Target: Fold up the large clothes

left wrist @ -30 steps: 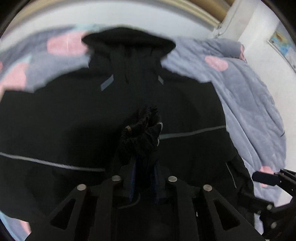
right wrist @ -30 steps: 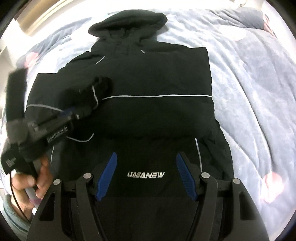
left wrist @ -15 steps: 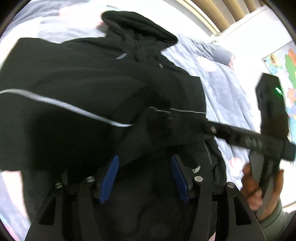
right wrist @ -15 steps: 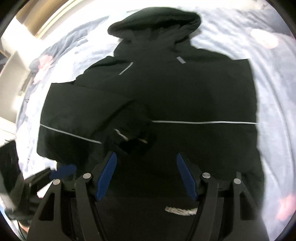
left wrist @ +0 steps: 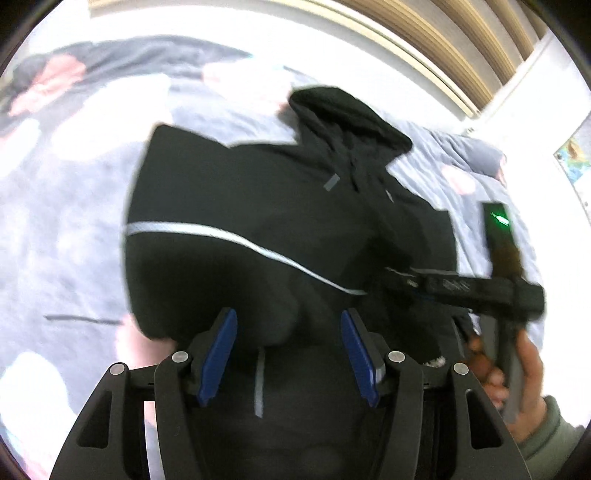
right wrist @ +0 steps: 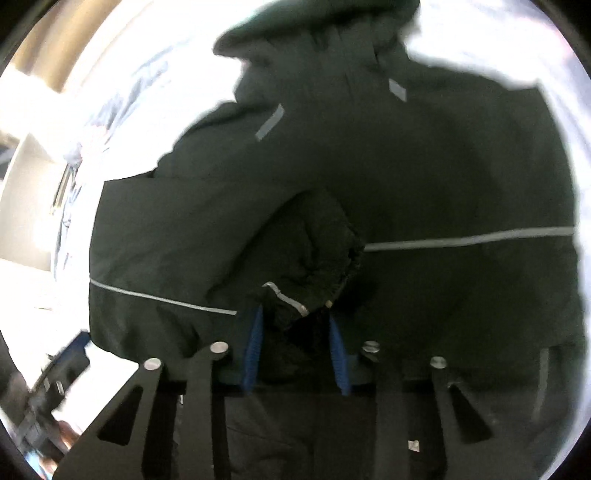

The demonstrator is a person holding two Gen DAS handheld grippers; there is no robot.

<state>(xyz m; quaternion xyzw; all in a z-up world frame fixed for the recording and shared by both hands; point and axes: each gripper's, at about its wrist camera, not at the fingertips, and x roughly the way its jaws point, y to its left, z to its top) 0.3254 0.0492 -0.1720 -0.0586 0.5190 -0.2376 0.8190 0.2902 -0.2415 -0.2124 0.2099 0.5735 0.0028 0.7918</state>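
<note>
Right gripper [right wrist: 297,343]: blue-padded jaws drawn in close on the bunched cuff of a black sleeve [right wrist: 310,258], which fills the gap between the pads; the cuff's grey piping shows just above them. The sleeve lies folded across the chest of the black hooded jacket with thin grey reflective stripes [right wrist: 424,177].

Left gripper [left wrist: 288,354]: jaws spread wide, hovering above the jacket's [left wrist: 258,221] near portion, with only dark cloth seen between the blue pads. Whether the pads touch the cloth cannot be told.

The jacket lies flat on a bed covered by a grey-blue fleece blanket with pink patches [left wrist: 66,206], hood [left wrist: 343,114] at the far end. In the left wrist view the right gripper [left wrist: 397,275] reaches in from the right, its tips over the jacket's middle, held by a bare hand [left wrist: 524,373] in a grey-green cuff. A wood-slatted headboard [left wrist: 436,33] stands beyond the bed.
</note>
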